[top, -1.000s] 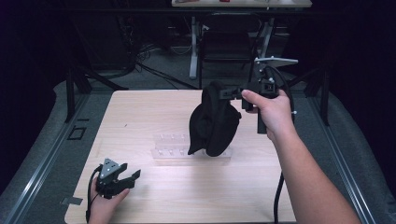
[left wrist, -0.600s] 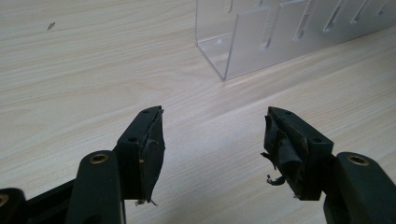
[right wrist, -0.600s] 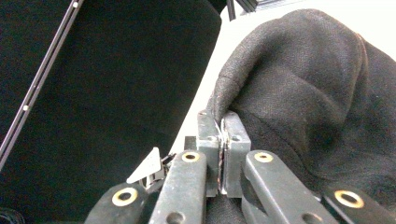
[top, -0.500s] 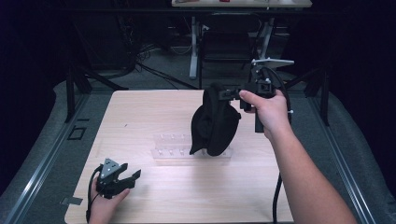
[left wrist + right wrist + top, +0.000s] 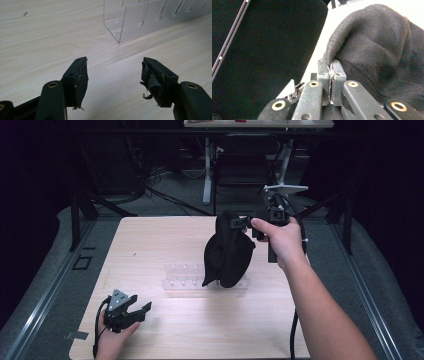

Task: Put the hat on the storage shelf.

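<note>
A black cloth bag [image 5: 227, 252] hangs above the table, its lower end draped over the right part of a clear plastic rack [image 5: 182, 276]. My right gripper [image 5: 239, 222] is shut on the bag's top edge and holds it up. In the right gripper view its jaws [image 5: 331, 65] pinch a fold of the black fabric [image 5: 374, 47]. My left gripper [image 5: 135, 310] rests low on the wooden table [image 5: 150, 240] near the front left corner, open with nothing between its fingers. The left gripper view shows its jaws [image 5: 113, 75] spread over bare wood, with the rack's corner [image 5: 125, 27] ahead.
The table's front edge lies just behind my left hand [image 5: 112, 340]. A cable [image 5: 292, 335] trails from the right gripper down past the forearm. Beyond the table stand a dark chair [image 5: 242, 162] and stand legs [image 5: 82, 210] on a grey floor.
The right gripper and the bag have shifted only slightly. The left gripper has stayed put.
</note>
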`<move>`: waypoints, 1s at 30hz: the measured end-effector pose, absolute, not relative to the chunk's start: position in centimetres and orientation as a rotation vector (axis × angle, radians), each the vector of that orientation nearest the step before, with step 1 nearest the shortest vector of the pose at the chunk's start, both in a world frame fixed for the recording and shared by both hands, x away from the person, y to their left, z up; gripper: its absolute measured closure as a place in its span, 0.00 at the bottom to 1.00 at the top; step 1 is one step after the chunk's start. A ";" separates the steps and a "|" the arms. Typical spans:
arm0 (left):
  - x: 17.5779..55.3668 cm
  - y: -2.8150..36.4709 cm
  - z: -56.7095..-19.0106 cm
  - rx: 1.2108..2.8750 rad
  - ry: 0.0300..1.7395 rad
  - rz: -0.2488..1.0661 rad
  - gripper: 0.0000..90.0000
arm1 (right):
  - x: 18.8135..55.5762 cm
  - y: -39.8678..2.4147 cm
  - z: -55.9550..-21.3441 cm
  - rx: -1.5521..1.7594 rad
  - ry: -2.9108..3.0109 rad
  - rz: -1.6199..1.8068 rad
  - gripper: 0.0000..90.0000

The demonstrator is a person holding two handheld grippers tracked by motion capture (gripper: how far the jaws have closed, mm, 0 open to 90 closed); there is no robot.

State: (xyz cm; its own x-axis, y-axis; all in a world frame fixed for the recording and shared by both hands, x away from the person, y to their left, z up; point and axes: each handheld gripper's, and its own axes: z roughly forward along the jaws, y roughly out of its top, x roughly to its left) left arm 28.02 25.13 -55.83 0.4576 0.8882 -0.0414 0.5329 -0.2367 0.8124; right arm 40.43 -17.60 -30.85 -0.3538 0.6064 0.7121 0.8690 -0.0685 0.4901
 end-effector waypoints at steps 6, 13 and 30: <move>27.9 25.0 -55.6 1.895 1.175 0.546 0.42 | 40.4 -16.9 -31.1 -1.575 -1.914 -1.406 0.98; 28.0 24.2 -54.5 1.843 1.142 0.526 0.44 | 40.4 -16.3 -31.4 -1.549 -1.908 -1.426 0.98; 29.3 19.4 -51.1 1.834 0.998 0.517 0.54 | 41.1 -14.7 -31.8 -1.534 -1.852 -1.477 0.98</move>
